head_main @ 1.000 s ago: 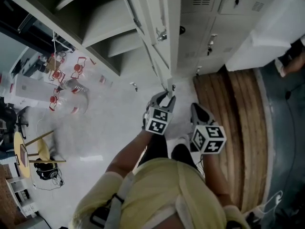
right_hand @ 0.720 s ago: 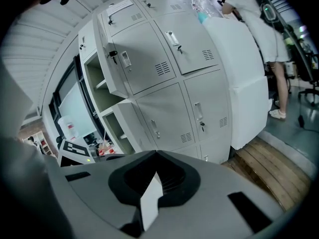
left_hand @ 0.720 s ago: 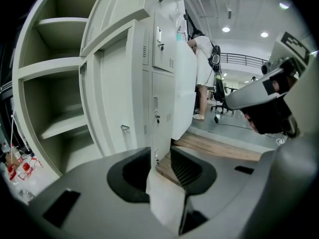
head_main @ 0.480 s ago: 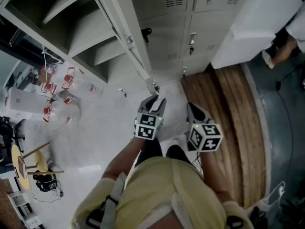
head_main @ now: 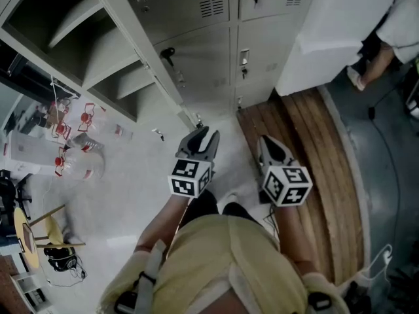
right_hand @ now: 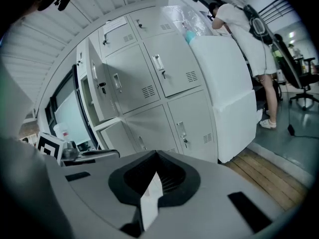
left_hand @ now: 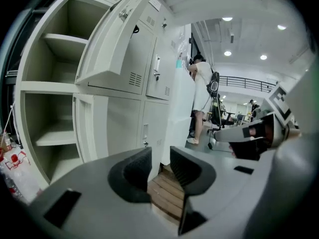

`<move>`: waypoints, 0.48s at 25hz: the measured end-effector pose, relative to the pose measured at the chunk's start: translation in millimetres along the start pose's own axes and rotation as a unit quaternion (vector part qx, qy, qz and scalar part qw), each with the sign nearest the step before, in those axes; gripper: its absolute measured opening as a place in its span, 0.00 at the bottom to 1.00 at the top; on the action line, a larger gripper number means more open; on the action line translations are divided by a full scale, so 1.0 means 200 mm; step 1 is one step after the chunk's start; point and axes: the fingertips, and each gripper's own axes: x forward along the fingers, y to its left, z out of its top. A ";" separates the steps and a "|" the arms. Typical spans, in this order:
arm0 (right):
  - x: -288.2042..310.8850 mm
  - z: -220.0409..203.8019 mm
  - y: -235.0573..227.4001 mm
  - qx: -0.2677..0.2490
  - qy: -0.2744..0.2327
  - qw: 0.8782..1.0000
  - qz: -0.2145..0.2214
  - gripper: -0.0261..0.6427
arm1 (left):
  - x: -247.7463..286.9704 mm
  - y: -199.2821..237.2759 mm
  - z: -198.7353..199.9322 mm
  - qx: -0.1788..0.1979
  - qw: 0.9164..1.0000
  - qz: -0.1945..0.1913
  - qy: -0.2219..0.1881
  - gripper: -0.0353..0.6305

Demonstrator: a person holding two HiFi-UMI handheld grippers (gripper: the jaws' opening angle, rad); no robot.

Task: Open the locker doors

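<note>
Here, the open locker door ends edge-on near the left gripper, whose empty jaws stand apart and have just narrowed slightly; the right gripper is clenched, and both tilt downward.

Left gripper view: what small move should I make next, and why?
Probably ease the left gripper forward toward the handle on the closed lower door just ahead. Its jaws, which have just closed a little, stand apart with nothing between them, that door is shut, and the compartments to its left already stand open.
</note>
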 end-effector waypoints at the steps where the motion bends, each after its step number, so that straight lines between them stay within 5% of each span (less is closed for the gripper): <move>1: -0.01 0.04 0.00 0.001 -0.006 1.000 0.003 0.05 | -0.01 -0.02 0.04 0.002 1.000 -0.003 -0.001 0.22; 12: 0.01 0.33 0.02 -0.010 -0.047 0.999 -0.007 0.05 | -0.02 -0.13 0.36 0.032 0.997 -0.058 -0.025 0.17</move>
